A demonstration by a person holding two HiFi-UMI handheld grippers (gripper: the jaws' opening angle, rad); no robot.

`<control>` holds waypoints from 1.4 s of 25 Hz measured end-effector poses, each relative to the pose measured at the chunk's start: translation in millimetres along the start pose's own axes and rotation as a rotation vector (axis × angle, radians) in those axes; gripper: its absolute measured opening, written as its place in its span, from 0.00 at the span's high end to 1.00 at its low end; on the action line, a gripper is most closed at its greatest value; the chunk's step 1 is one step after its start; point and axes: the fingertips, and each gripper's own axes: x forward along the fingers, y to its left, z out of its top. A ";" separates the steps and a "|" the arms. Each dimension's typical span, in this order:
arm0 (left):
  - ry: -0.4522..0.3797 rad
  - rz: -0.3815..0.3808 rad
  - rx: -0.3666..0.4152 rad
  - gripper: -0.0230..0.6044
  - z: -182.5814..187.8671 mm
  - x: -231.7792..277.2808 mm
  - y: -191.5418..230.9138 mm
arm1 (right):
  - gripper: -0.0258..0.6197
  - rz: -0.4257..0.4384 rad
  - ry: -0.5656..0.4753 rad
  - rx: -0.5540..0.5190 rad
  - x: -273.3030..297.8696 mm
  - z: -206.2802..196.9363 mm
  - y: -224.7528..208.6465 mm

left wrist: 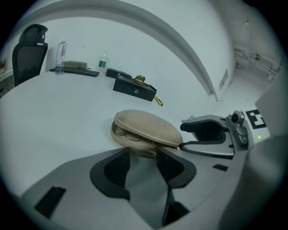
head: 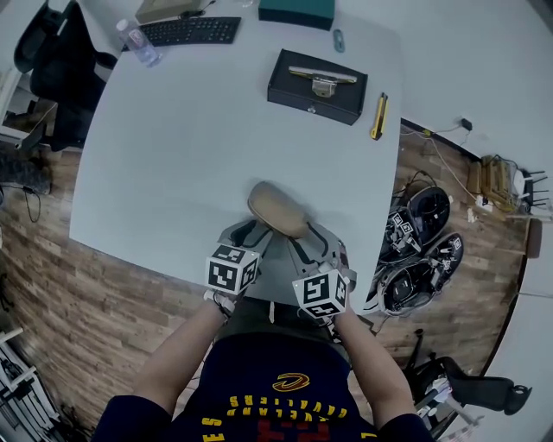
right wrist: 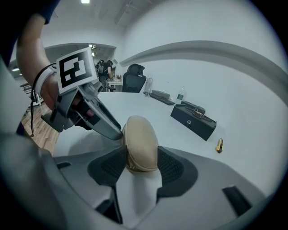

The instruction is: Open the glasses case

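Observation:
A beige oval glasses case [head: 276, 210] lies near the front edge of the white table [head: 173, 155]. In the left gripper view the case [left wrist: 146, 130] stands slightly ajar, with a thin wire frame showing in the gap at its left end. My left gripper [left wrist: 144, 155] has its jaws close together on the case's near lower edge. The right gripper [right wrist: 141, 157] is shut across one end of the case [right wrist: 140, 141], a pad on each side. Both grippers [head: 252, 231] [head: 302, 235] meet at the case's near end.
A black box with a gold clasp [head: 316, 86] sits at the back, a yellow utility knife [head: 378, 116] to its right. A keyboard [head: 190, 31], a bottle [head: 138, 41] and a teal box [head: 296, 12] line the far edge. An office chair [head: 52, 60] stands at the left.

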 end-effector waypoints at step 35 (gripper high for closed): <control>0.015 0.036 -0.047 0.66 6.7 8.3 -0.2 | 0.66 0.002 -0.001 -0.091 0.0 3.7 5.2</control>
